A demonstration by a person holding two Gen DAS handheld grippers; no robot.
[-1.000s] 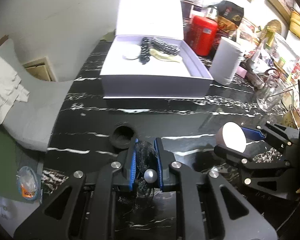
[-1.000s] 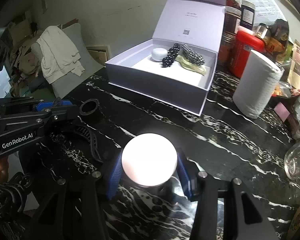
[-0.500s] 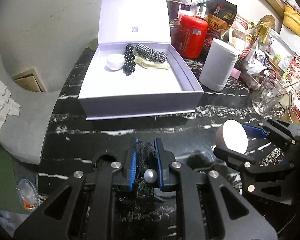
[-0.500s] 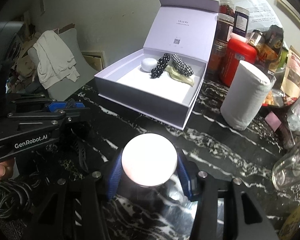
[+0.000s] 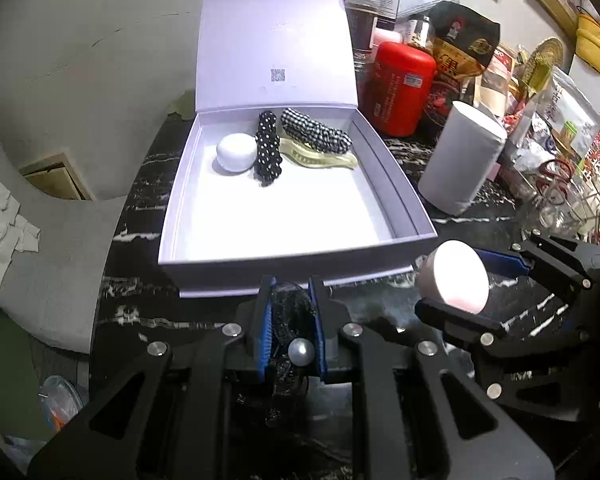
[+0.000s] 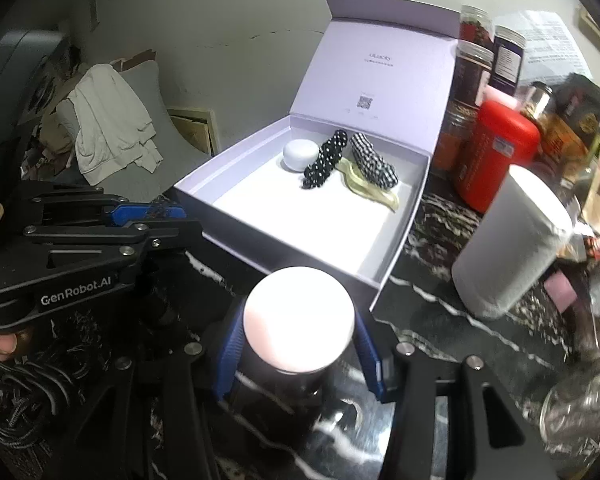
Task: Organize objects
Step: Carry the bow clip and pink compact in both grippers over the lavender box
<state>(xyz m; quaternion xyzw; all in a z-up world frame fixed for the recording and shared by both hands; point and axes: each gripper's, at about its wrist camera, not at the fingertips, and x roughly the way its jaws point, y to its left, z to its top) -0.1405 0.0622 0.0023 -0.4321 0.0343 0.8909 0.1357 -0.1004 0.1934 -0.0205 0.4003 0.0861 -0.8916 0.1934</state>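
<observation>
The black lace hair tie (image 5: pixel 292 316), with a pearl bead on it, sits pinched between the pressed-together jaws of the left tool (image 5: pixel 291 312), just short of the front wall of the open white box (image 5: pixel 296 258). The round white-topped jar (image 6: pixel 299 316) is clamped in the right tool (image 6: pixel 299 344), jaws part-spread around its sides, near the box's front right corner. Both should clear the front wall before lowering, I judge, and go down onto the bare white floor at the front. The back row is taken: a small white jar (image 5: pixel 236 153), a dotted scrunchie (image 5: pixel 268 148), a checked scrunchie (image 5: pixel 316 132) and a pale hair clip (image 5: pixel 320 158). The box stands on the black marble desk (image 5: pixel 140 312), a paper roll (image 5: pixel 462 156) just beside it.
</observation>
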